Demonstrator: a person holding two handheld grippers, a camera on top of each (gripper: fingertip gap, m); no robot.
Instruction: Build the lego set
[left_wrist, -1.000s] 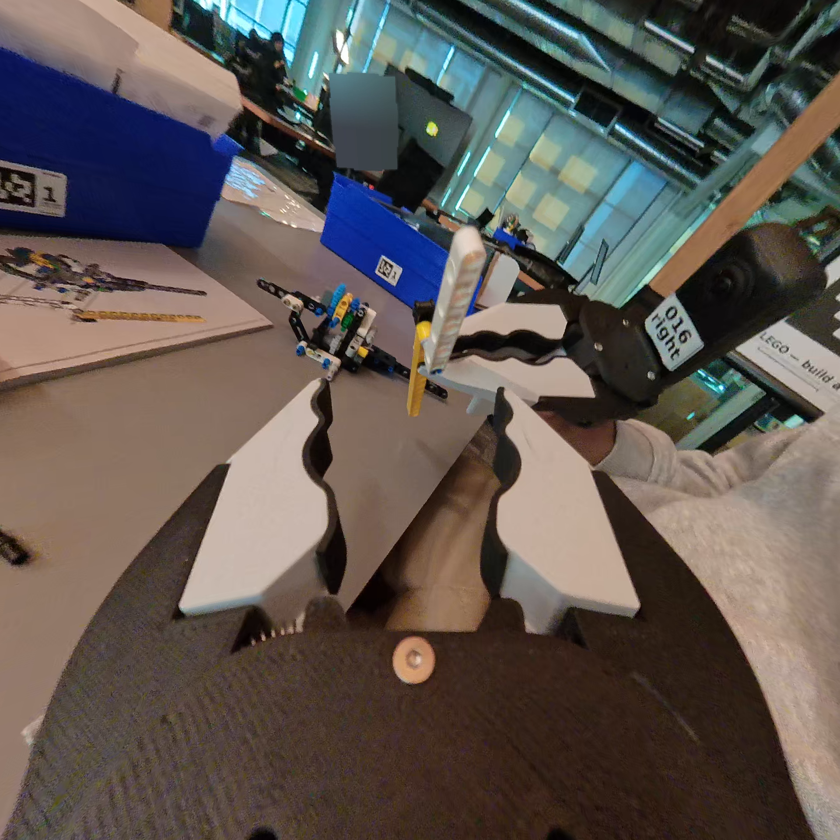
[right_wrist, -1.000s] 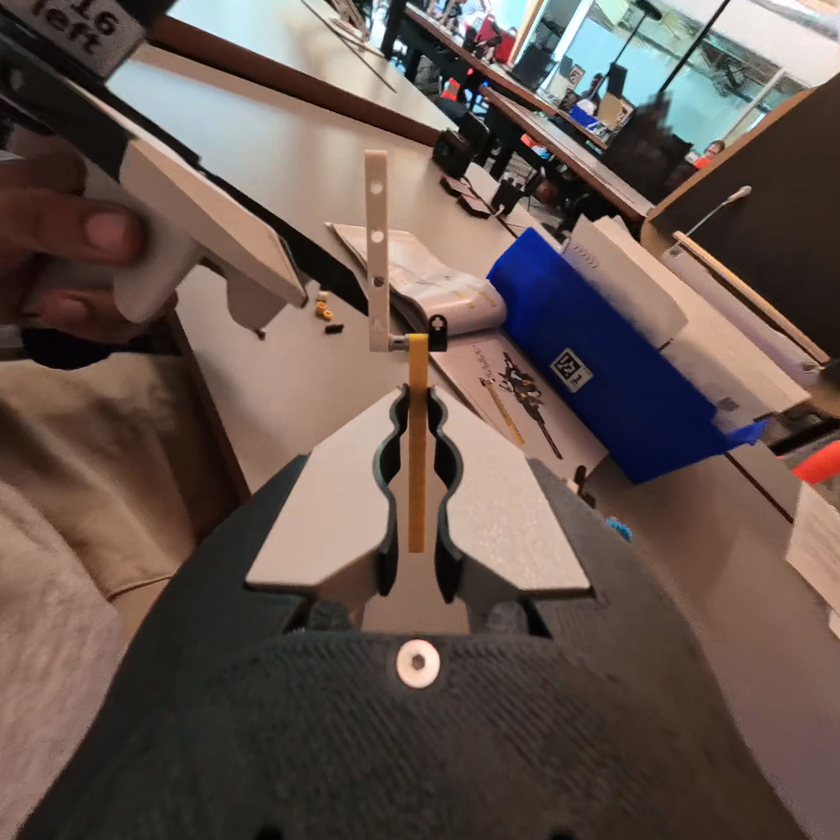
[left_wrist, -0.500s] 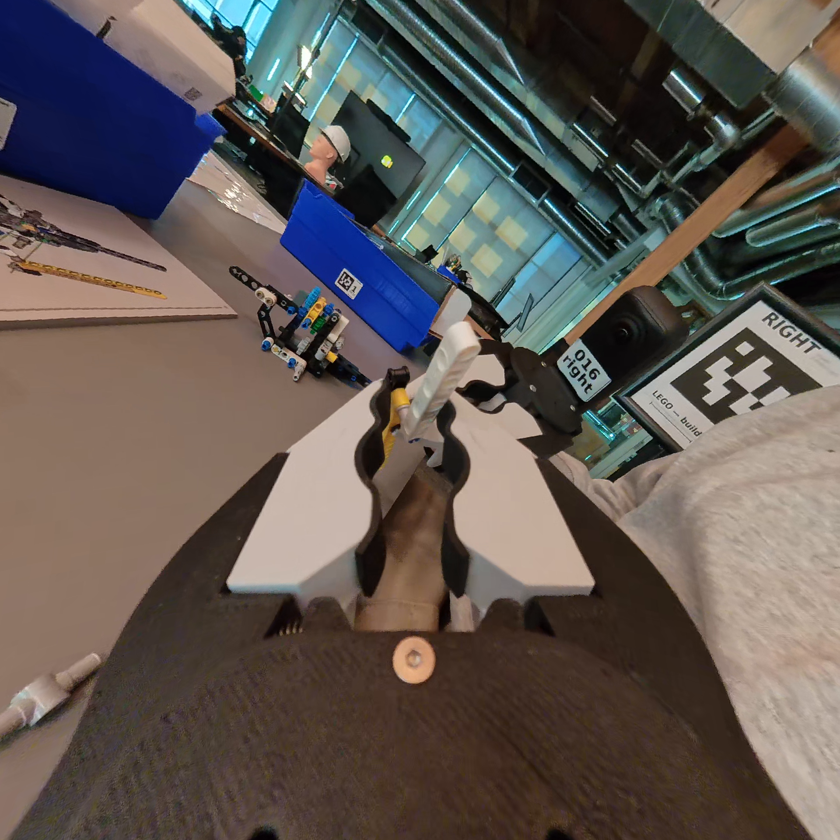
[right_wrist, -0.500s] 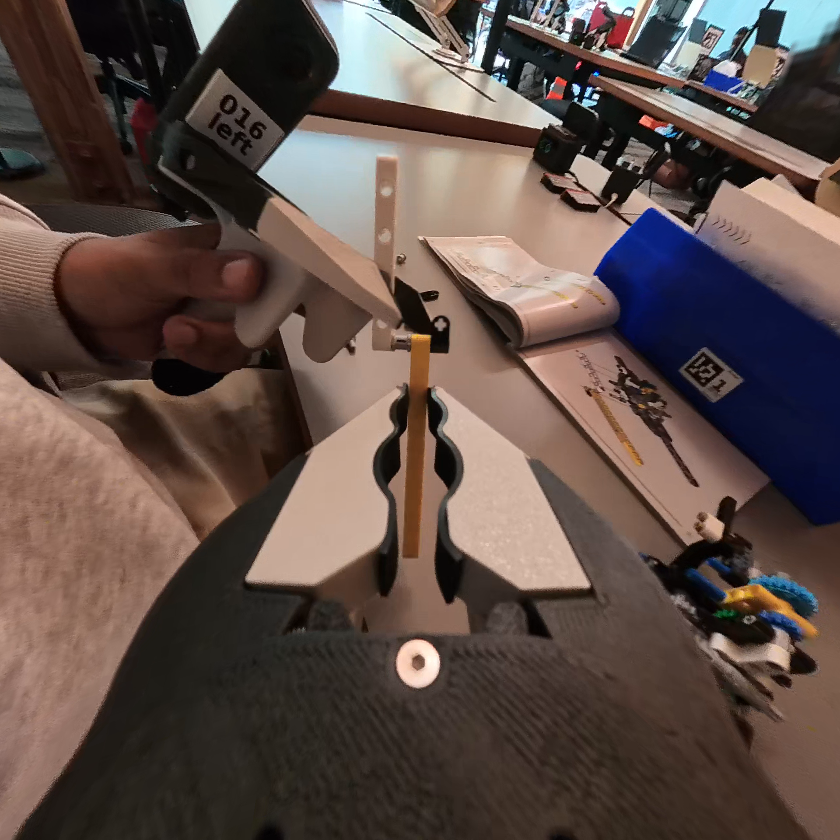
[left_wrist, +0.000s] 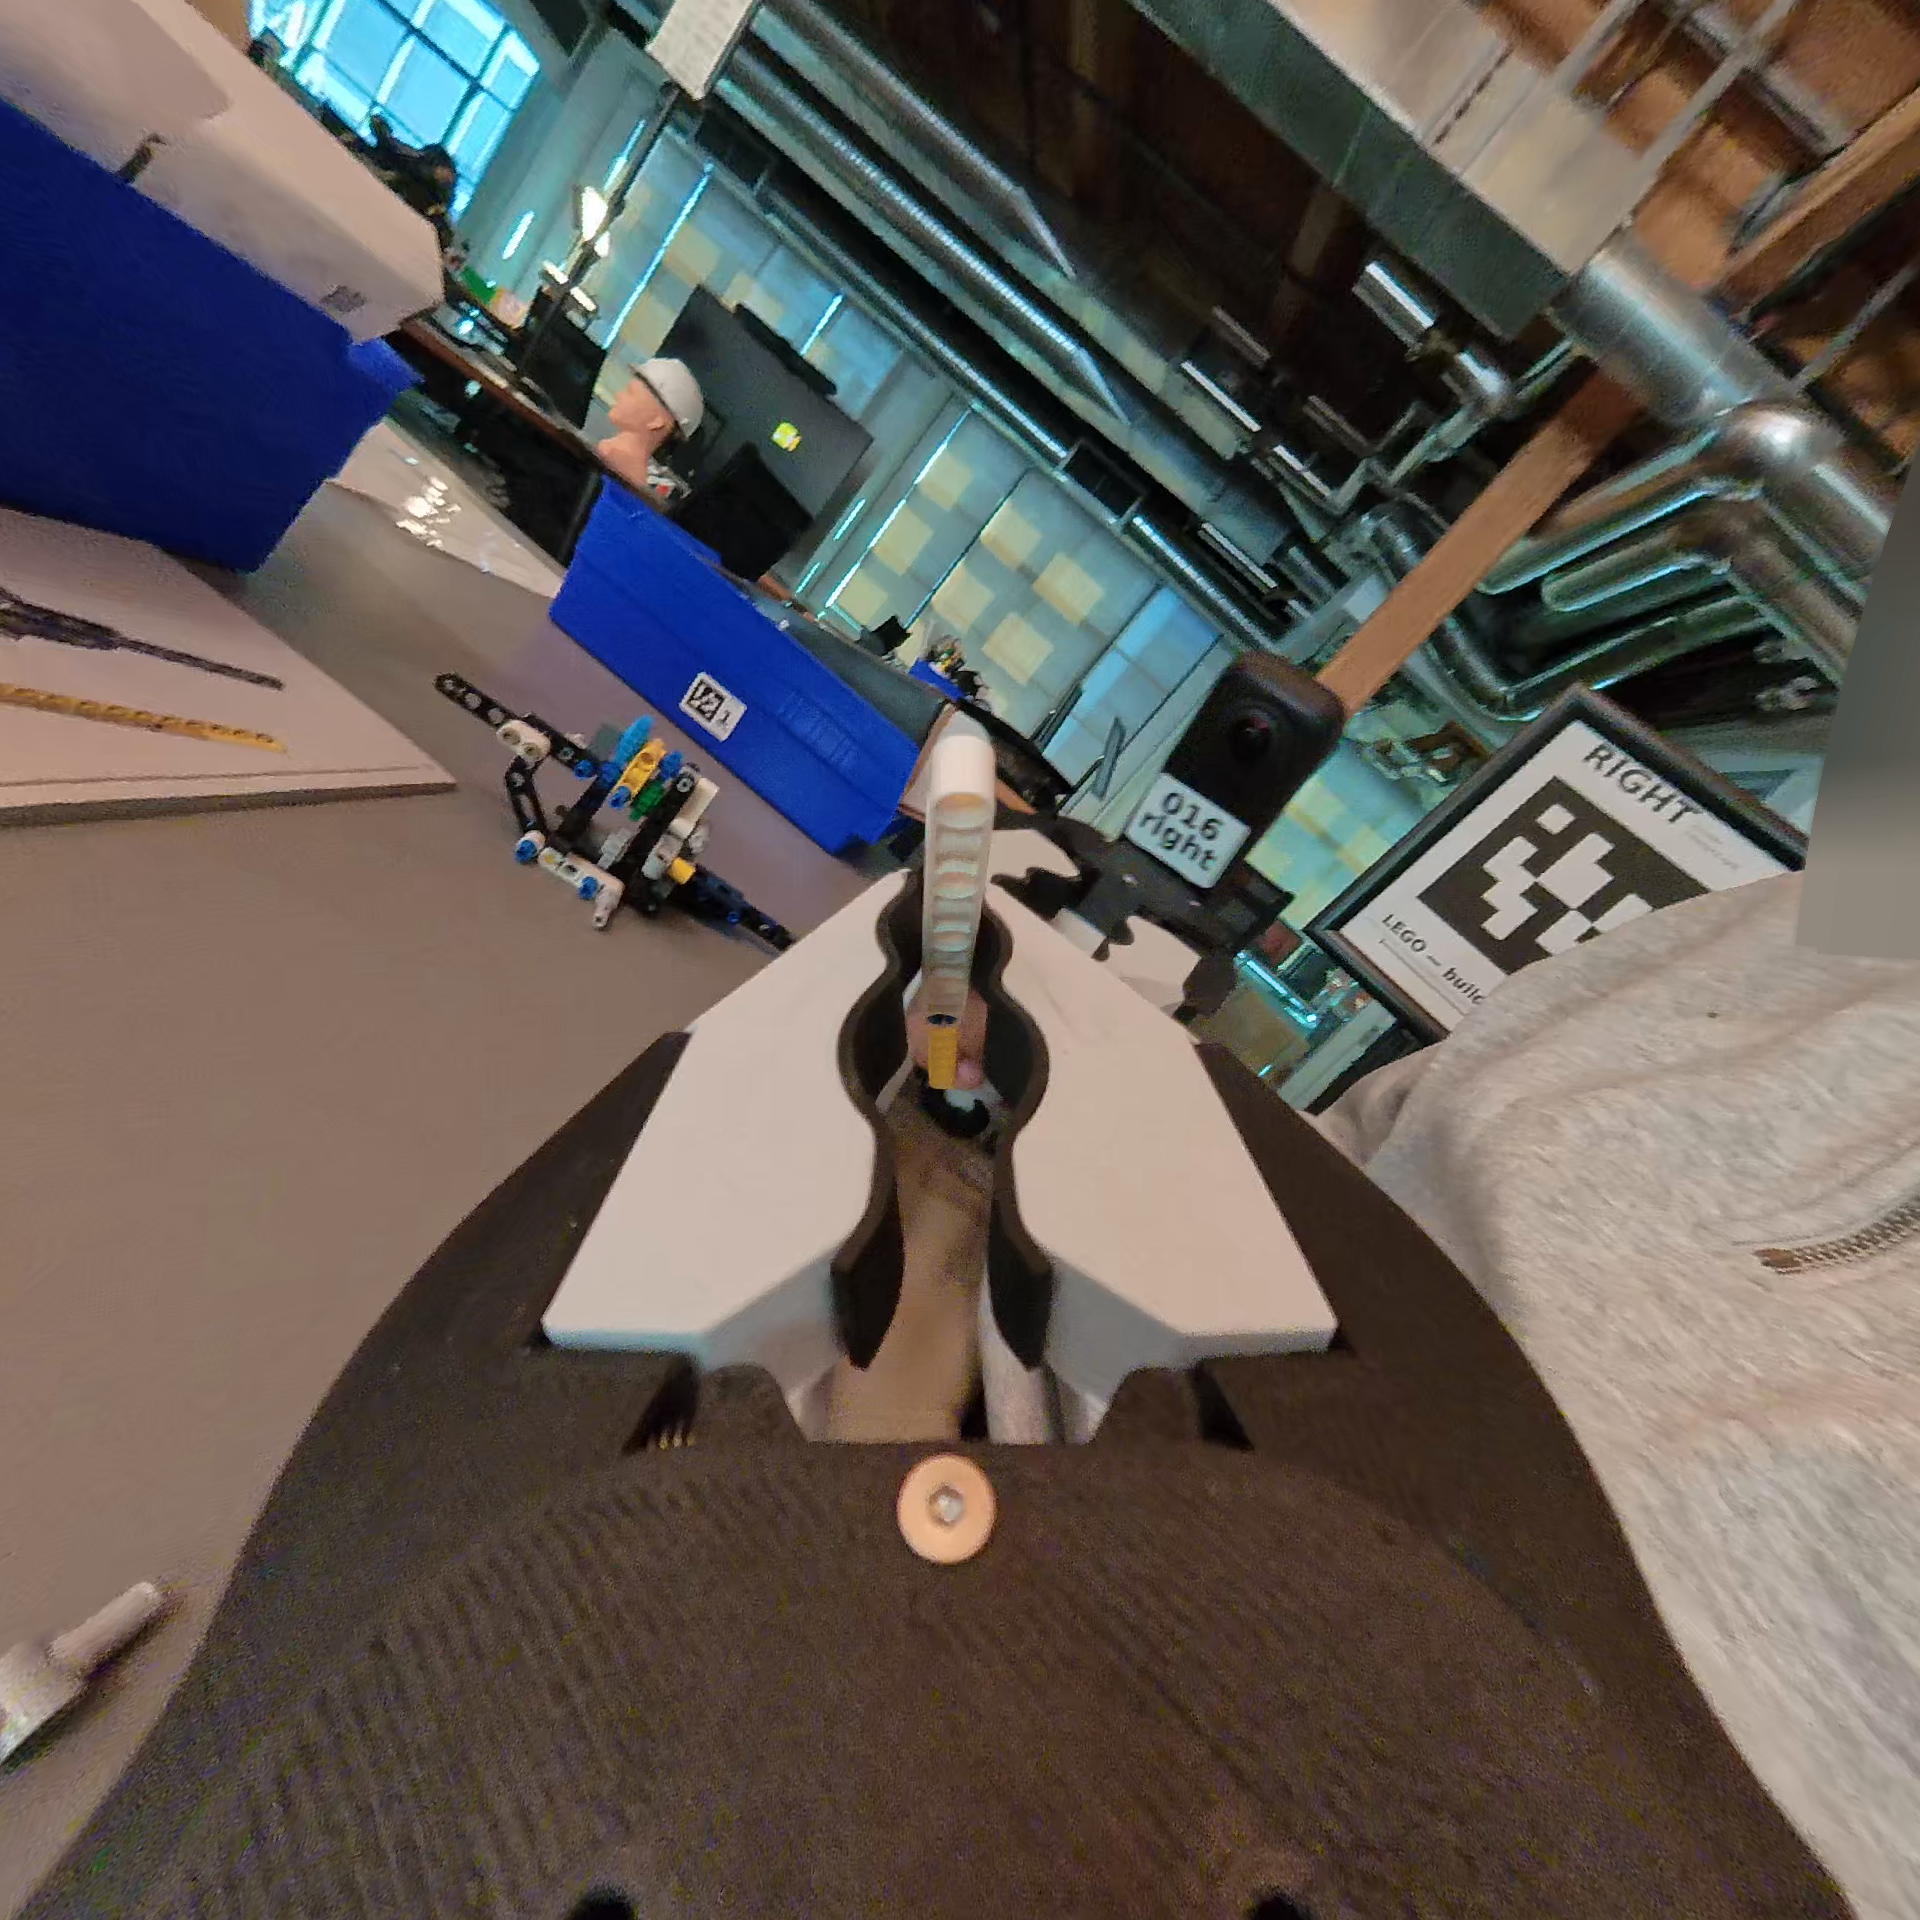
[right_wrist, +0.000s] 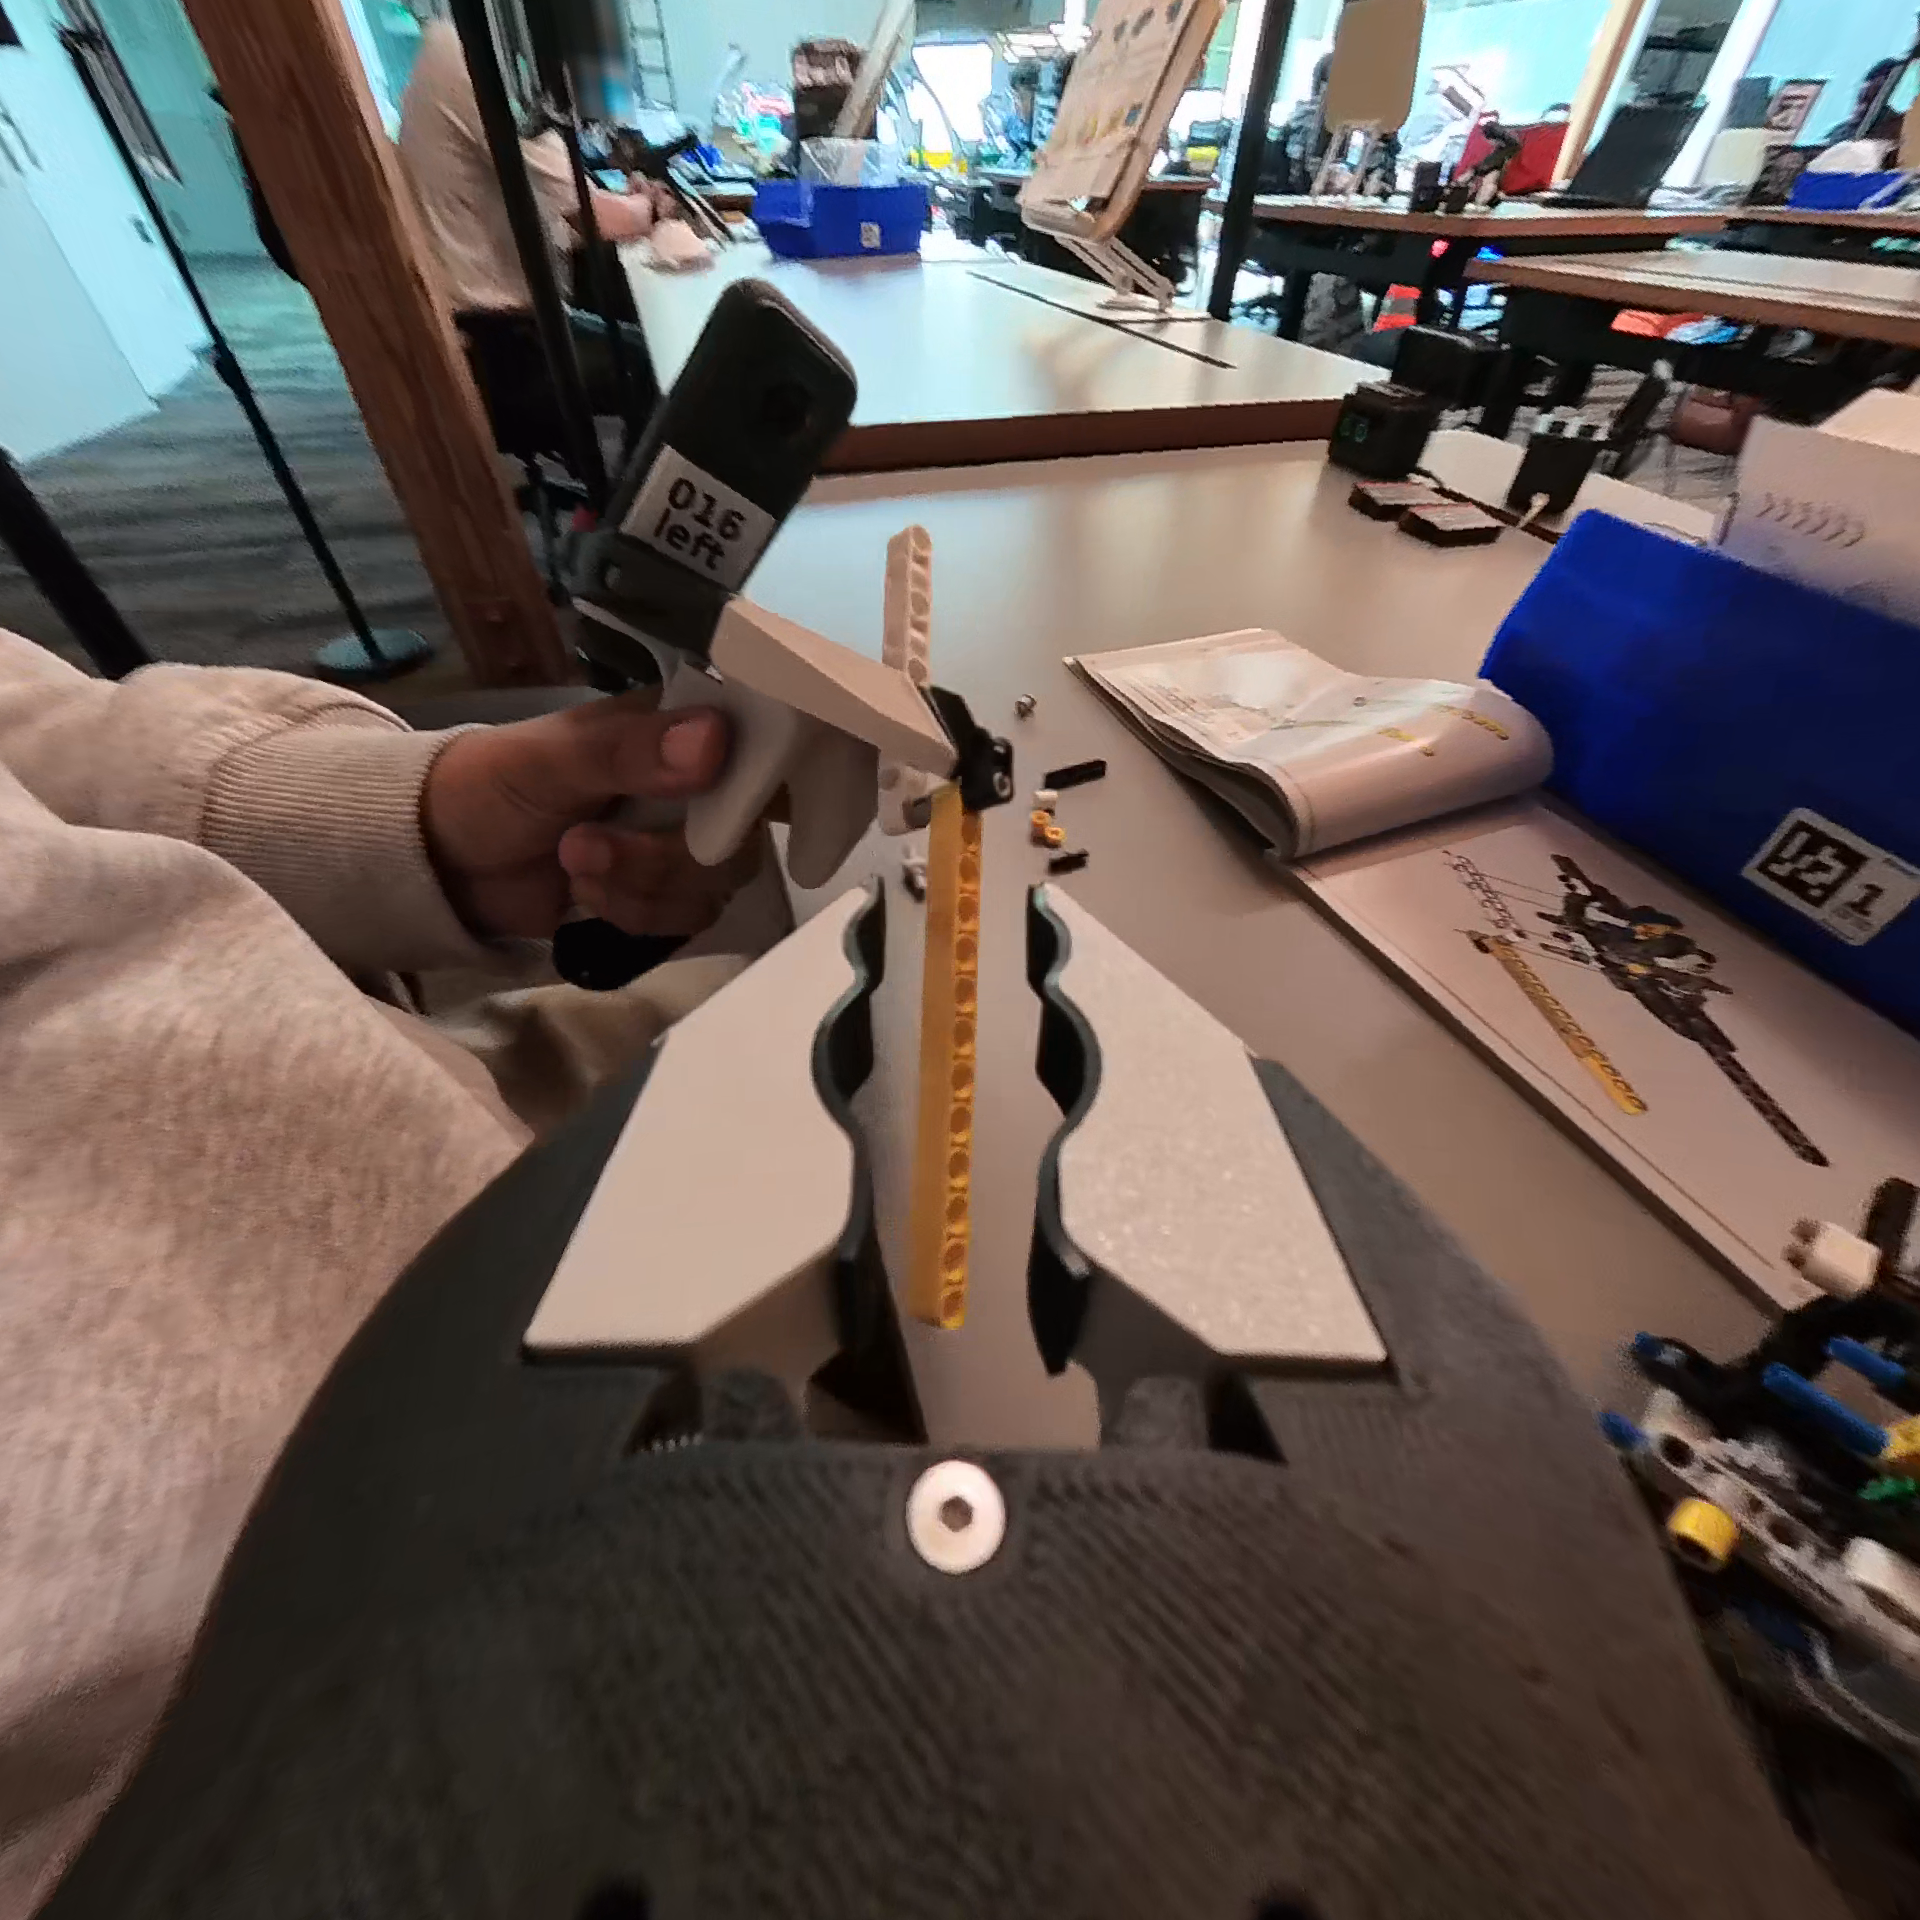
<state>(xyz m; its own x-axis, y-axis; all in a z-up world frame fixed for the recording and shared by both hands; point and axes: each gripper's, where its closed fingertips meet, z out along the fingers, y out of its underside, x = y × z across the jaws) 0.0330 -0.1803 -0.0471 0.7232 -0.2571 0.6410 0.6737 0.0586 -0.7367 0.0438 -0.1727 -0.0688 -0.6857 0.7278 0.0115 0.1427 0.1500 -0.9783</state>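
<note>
Right wrist view, nearest first: the right gripper has its jaws apart, w/ a long yellow beam standing in the gap between them, touching neither finger. The beam's upper end joins a white beam at a small black connector. The left gripper, held in a person's hand, is clamped on the white beam right at that joint, so the assembly hangs in the air above the grey table.

Left wrist view confirms: left gripper fingers are closed on the white beam, which sticks up past the tips; the yellow beam's end shows just below.

Farther off, a few small loose pieces lie on the table, then an open instruction booklet and a blue bin. At the right edge sits a partly built model w/ blue, yellow and white parts.
</note>
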